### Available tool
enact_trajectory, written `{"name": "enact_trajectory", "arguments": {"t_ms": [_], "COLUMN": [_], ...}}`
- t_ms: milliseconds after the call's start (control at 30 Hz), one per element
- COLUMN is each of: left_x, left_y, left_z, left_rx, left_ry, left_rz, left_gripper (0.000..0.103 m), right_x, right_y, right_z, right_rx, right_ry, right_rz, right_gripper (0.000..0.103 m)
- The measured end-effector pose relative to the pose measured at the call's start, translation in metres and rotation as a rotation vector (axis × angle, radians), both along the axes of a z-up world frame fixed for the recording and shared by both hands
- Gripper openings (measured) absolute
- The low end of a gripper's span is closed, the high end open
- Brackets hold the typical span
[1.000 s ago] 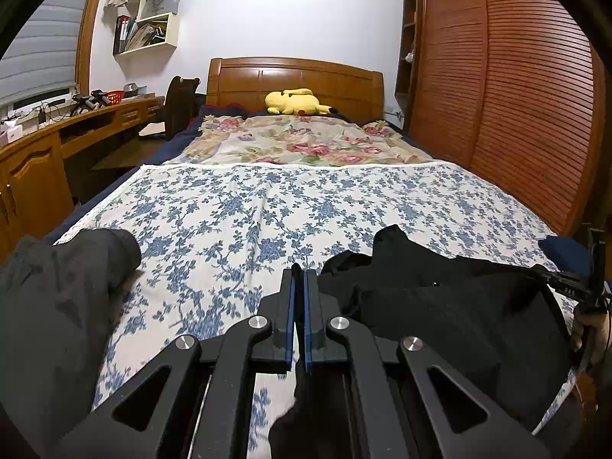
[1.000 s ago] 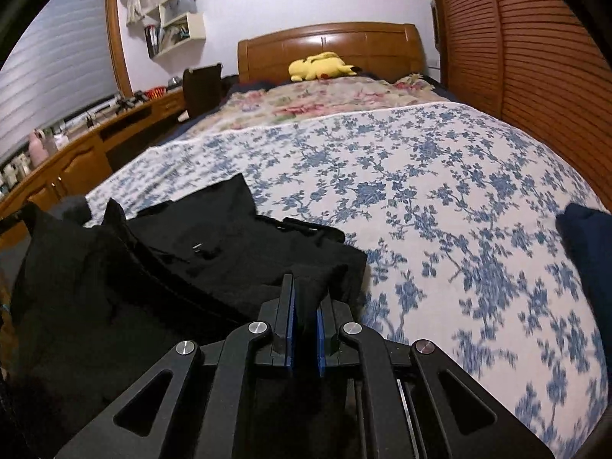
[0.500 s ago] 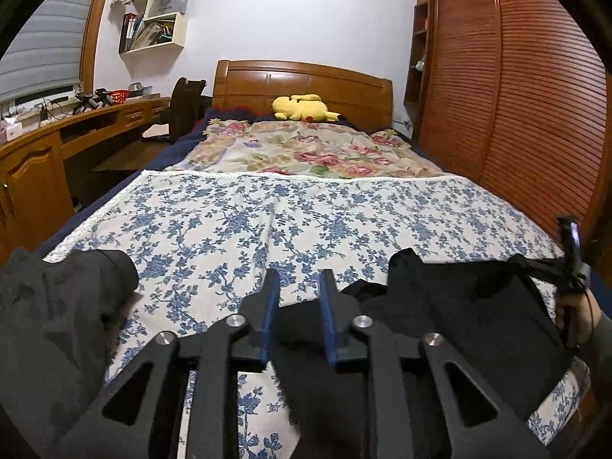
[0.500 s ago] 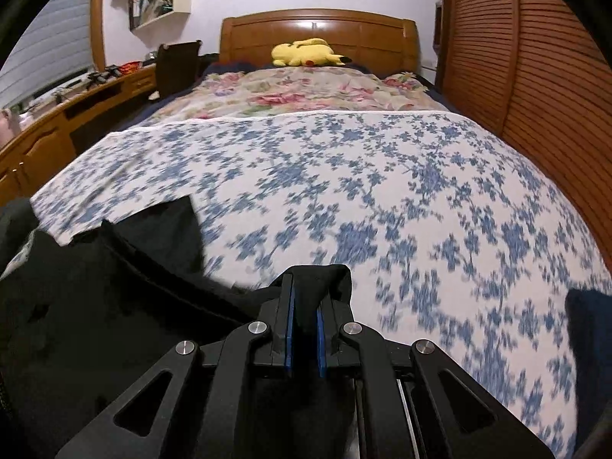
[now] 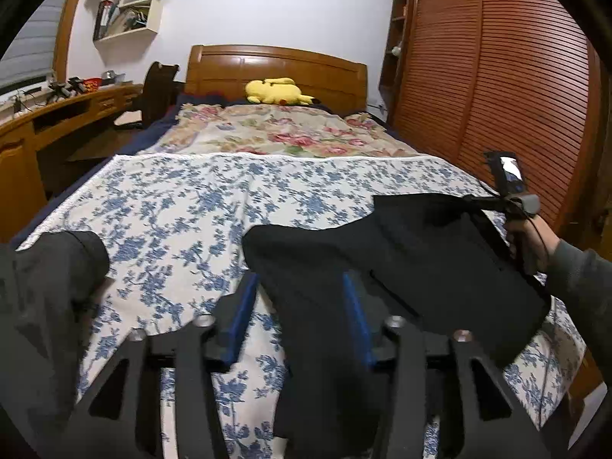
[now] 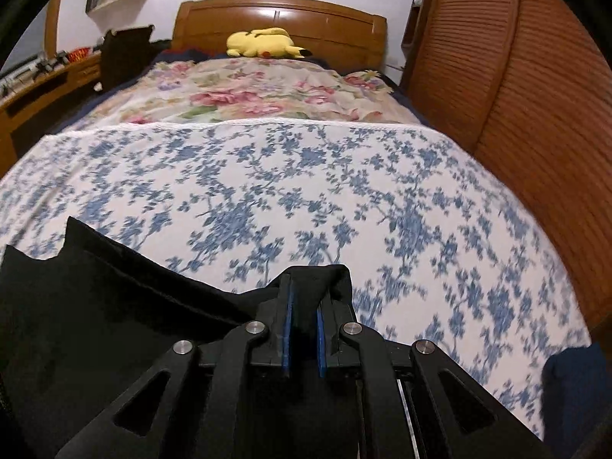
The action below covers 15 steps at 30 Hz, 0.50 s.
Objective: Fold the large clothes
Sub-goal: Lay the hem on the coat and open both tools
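Your right claw [image 6: 304,329] carried black garment [image 5: 440,252] corner rightward across bed [image 6: 306,191], pinching it. Your left claw [image 5: 298,306] opening, pads clear, garment fold lying between them on bed.

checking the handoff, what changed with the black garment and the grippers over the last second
The left gripper let go: its fingers are opening, with the black garment loose between them. The right gripper carried its pinched corner out to the right. The right grip, bed and yellow plush toy stayed.
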State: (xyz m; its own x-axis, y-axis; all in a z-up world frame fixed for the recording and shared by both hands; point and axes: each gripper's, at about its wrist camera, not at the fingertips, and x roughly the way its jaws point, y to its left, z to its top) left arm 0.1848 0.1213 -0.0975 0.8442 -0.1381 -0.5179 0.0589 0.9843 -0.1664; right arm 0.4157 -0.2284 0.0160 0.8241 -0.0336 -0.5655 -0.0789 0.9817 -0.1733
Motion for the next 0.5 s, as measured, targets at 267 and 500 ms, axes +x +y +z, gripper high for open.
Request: {"name": "enact_trajectory", "arguments": {"t_ms": [267,500], "left_x": [-0.002,-0.010], "left_y": [-0.024,-0.046], "left_z": [-0.004,0.000], "left_rx": [-0.019,-0.007], "left_ry": [0.025,0.016], "left_rz": [-0.083,-0.123], "left_gripper": [0.075,0.075], "right_x": [-0.016,-0.108], "right_y": [0.006,0.003], "right_z": [0.005,0.005], "right_rx": [-0.033,-0.008], "right_ry": [0.052,0.067], "right_rz": [0.013,0.191], "right_gripper": [0.061,0.061]}}
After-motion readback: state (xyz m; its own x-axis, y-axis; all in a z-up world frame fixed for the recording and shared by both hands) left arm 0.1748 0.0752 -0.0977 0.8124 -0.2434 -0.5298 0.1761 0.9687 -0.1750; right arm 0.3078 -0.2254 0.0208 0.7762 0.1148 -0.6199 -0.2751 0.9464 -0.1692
